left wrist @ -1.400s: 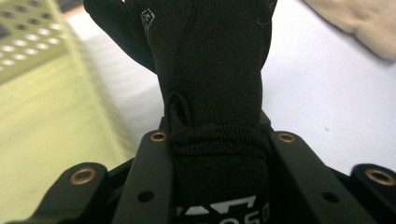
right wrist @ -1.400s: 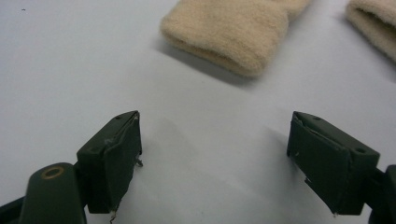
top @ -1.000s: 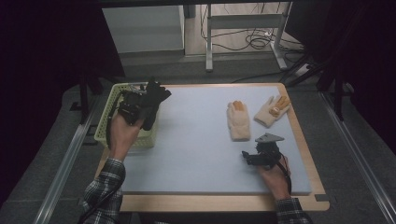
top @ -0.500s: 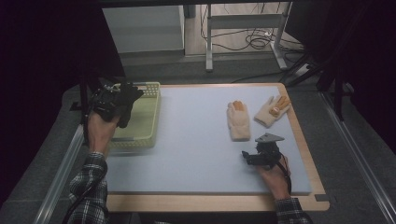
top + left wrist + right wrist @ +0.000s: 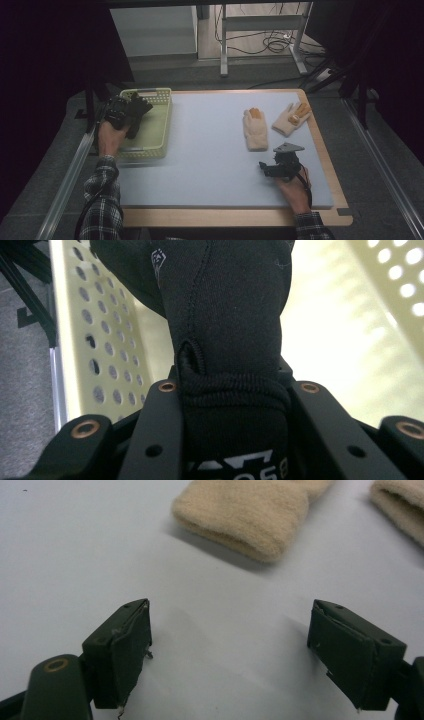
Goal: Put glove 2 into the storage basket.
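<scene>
- The left gripper (image 5: pixel 131 114) is being kept pinched on a black glove (image 5: pixel 225 320) over the yellow basket (image 5: pixel 157 131), at nine o'clock.
- The right gripper (image 5: pixel 230 650) is being held spread on the table (image 5: pixel 210 150), at five o'clock, near two beige gloves (image 5: pixel 255 131).

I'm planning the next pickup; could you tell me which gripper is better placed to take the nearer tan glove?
The right gripper. It is open and empty, just short of the nearer tan glove. The left gripper is shut on a black glove over the basket.
</scene>
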Tool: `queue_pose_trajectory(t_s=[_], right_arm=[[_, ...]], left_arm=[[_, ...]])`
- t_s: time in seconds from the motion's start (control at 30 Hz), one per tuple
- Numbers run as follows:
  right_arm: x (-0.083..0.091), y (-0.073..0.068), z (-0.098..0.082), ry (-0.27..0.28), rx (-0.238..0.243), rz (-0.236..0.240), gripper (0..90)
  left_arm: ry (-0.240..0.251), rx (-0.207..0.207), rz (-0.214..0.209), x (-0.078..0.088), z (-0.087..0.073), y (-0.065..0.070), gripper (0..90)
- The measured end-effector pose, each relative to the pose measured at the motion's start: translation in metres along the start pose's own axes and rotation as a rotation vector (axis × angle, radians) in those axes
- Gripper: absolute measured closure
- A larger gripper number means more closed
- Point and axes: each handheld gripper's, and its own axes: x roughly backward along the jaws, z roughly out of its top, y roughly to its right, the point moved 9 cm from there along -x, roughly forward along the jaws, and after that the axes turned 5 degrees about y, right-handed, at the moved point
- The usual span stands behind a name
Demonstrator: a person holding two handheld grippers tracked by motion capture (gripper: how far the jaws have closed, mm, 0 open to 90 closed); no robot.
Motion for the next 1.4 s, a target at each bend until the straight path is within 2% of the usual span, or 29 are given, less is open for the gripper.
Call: queue_pose_trajectory(t_s=[0.1, 0.2, 0.27, 0.4, 0.47, 0.5, 0.6, 0.7, 0.77, 0.9, 1.07, 1.2, 1.3, 1.4], right_arm=[[0.000, 0.000, 0.000, 0.001, 0.000, -0.001, 17.3], [0.000, 0.000, 0.000, -0.001, -0.003, 0.003, 17.3], [0.000, 0.000, 0.000, -0.001, -0.002, 0.003, 17.3], [0.000, 0.000, 0.000, -0.001, -0.004, 0.003, 17.3], [0.000, 0.000, 0.000, -0.001, -0.004, 0.003, 17.3], [0.000, 0.000, 0.000, -0.001, -0.003, 0.003, 17.3], [0.000, 0.000, 0.000, 0.000, -0.002, 0.003, 17.3], [0.000, 0.000, 0.000, -0.001, -0.002, 0.002, 17.3], [0.000, 0.000, 0.000, -0.001, -0.002, 0.002, 17.3], [0.000, 0.000, 0.000, 0.000, 0.001, 0.001, 17.3], [0.000, 0.000, 0.000, 0.000, 0.000, 0.000, 17.3], [0.000, 0.000, 0.000, 0.000, 0.000, 0.000, 17.3], [0.000, 0.000, 0.000, 0.002, 0.002, -0.002, 17.4], [0.000, 0.000, 0.000, 0.001, 0.004, -0.004, 17.3]], left_arm=[[-0.020, 0.003, 0.005, -0.008, 0.000, 0.000, 70.5], [-0.060, -0.016, 0.043, -0.017, -0.003, -0.003, 68.2], [-0.093, -0.011, 0.052, -0.022, -0.007, -0.005, 61.2], [-0.128, 0.005, 0.058, -0.028, -0.016, -0.008, 36.4], [-0.114, 0.019, 0.043, -0.026, -0.015, -0.006, 32.3], [-0.113, 0.017, 0.049, -0.024, -0.014, -0.006, 26.4], [-0.093, 0.006, 0.056, -0.019, -0.012, -0.004, 23.1], [-0.067, 0.008, 0.040, -0.012, -0.009, -0.002, 19.1], [-0.048, 0.024, 0.014, -0.007, -0.008, -0.001, 14.8], [0.013, 0.083, -0.067, 0.004, -0.004, 0.002, 10.6], [0.067, 0.116, -0.105, 0.016, -0.002, 0.003, 6.6], [0.111, 0.122, -0.150, 0.025, 0.000, 0.010, 4.7], [0.151, 0.124, -0.205, 0.033, 0.002, 0.021, 3.5], [0.169, 0.090, -0.222, 0.038, 0.002, 0.030, 2.1]])
